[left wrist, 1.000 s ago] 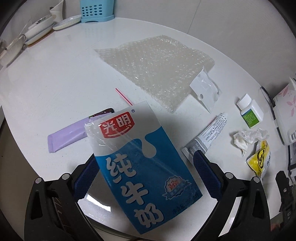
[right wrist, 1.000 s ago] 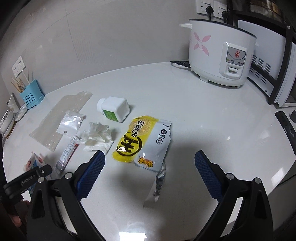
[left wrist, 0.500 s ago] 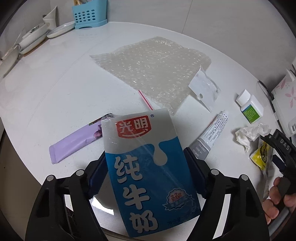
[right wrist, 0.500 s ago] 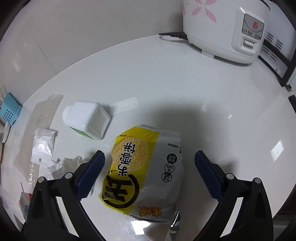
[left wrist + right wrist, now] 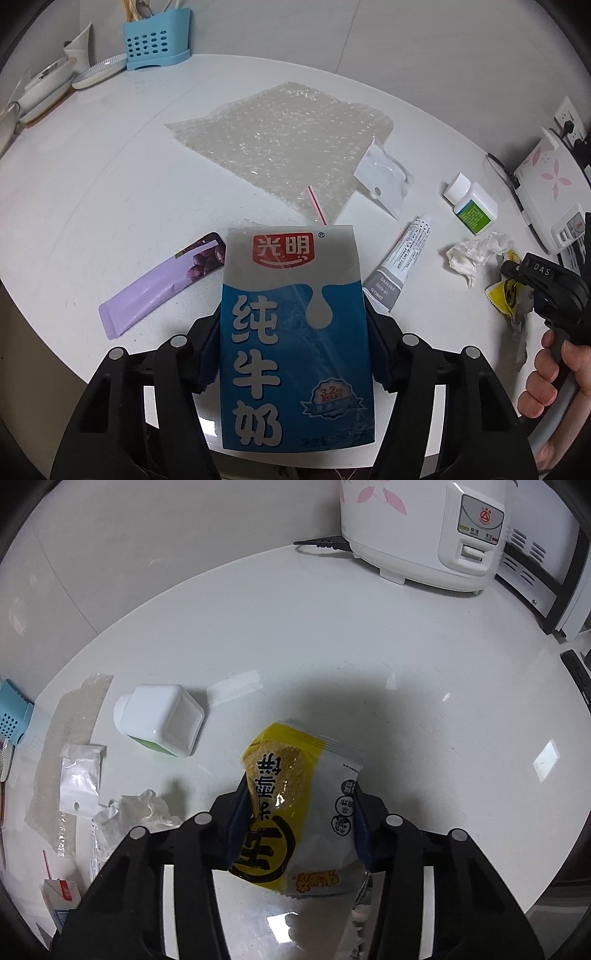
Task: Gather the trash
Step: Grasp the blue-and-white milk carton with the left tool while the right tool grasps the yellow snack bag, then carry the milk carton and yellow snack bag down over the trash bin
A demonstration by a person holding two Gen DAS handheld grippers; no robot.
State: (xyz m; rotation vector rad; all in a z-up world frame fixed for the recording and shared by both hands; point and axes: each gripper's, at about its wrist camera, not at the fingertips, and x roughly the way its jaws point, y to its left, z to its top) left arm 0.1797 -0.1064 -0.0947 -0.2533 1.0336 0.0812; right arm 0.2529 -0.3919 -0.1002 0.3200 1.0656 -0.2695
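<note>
The white surface [image 5: 92, 192] carries everything. Beyond the right gripper [image 5: 299, 819], far ahead and to its right, stands a white rice cooker [image 5: 421, 528] with pink flowers, its black cord on the surface beside it.

Ahead of the left gripper [image 5: 293, 354], a sheet of bubble wrap [image 5: 280, 147] lies flat, well past the fingertips. Between the left fingers [image 5: 207, 354] stands a blue and white milk carton [image 5: 291, 332]; the fingers are closing and their pads press its two sides, so the carton is held. A red straw [image 5: 317, 206] pokes out just past the carton's top edge, over the near edge of the wrap.

Between the right fingers [image 5: 236, 823] is a yellow and white snack bag [image 5: 295, 805]; these fingers are closing too, narrowed onto the bag, which buckles between the pads and is gripped.

Left of the left fingers, near them, lies a purple wrapper [image 5: 162, 288]. Just right of them a grey and white tube [image 5: 400, 266] points away. Further right are a crumpled tissue [image 5: 474, 254], a white bottle [image 5: 471, 203] with a green label on its side, and a small clear bag [image 5: 384, 181] touching the wrap's corner. A blue holder [image 5: 157, 38] stands far ahead to the left, against the wall.

At the right edge of the left view, a hand [image 5: 554, 373] holds the right gripper's handle.
</note>
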